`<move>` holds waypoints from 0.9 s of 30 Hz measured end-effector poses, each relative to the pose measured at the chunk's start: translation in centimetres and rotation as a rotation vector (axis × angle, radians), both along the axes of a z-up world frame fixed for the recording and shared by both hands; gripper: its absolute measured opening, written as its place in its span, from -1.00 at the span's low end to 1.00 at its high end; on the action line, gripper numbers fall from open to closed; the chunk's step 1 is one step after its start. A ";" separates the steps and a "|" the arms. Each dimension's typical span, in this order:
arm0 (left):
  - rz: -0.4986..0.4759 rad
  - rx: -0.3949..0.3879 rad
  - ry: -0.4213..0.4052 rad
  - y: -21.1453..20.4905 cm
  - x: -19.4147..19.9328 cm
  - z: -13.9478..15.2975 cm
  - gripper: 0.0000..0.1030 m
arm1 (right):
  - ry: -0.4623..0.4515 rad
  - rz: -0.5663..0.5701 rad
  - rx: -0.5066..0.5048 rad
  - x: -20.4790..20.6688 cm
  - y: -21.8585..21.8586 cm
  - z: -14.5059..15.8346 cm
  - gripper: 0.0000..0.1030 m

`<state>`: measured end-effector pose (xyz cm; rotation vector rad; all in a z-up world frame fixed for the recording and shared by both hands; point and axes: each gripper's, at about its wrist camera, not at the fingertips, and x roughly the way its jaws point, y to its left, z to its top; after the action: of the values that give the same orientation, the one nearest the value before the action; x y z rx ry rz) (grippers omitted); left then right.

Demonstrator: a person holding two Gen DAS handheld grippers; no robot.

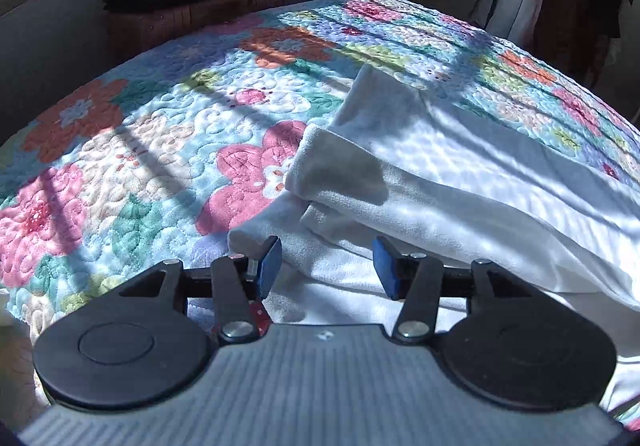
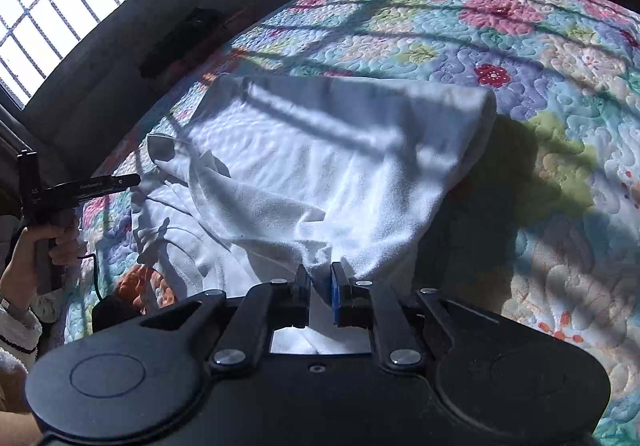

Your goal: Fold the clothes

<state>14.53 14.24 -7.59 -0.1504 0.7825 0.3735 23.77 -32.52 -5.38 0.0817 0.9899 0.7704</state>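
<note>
Sunny bed, flowery quilt [image 1: 160, 117]. On it lies the white cloth [image 2: 320, 149], half folded. Left tool [image 1: 327, 266] is spread wide, holding nothing. Right tool [image 2: 321, 286] pinches the cloth's edge. If that pinch slips, the fold may flop open.

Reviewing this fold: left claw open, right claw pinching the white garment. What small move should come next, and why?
Probably open the right claw and let go. It pinches a bunched corner of the white garment, whose folded-over layer already lies on the floral quilt. The left claw stands open over the cloth with nothing between its pads. Releasing would match it and let the fold settle.
</note>
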 end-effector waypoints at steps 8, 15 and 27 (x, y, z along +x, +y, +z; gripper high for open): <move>0.083 -0.062 -0.051 -0.1 -5.4 5.2 0.11 | -0.067 -0.061 0.050 -4.5 -1.9 4.7 -0.72; 0.026 -0.001 0.031 0.5 -4.9 6.7 0.39 | -0.083 -0.036 0.065 -7.2 -1.4 5.8 -0.05; 0.078 -0.109 0.051 1.8 -0.3 -3.1 0.39 | -0.028 -0.236 -0.033 -5.6 1.6 -2.9 -0.04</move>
<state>14.25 16.03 -10.66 -0.2750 0.8490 0.4101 18.17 -30.90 -8.27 0.1565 0.9463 0.5375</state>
